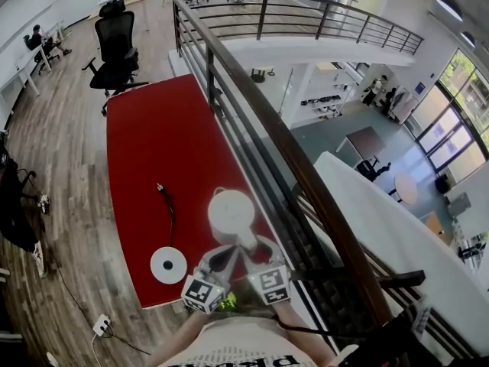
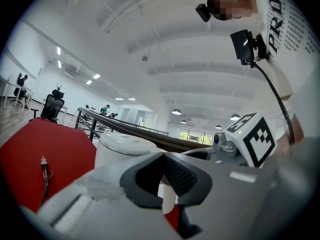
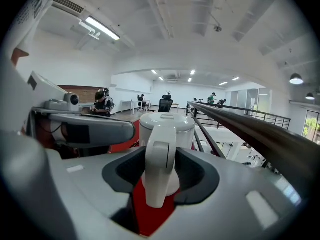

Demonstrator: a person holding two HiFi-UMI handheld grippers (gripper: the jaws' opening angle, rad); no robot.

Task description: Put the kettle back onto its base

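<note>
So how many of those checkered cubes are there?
2: one cube on the left claw, one on the right claw, side by side at the red table's near edge. None seems hidden.

The kettle stands on the table, near its right edge and near end. The base lies on the table to the kettle's left and nearer the person, apart from it. A cord runs from the base towards the table's middle, ending left of the kettle. The railing runs along the table's right side. A chair stands beyond the far end. Both grippers are at the kettle's near side, the left gripper beside the right gripper, whose jaws flank the kettle's handle.
</note>
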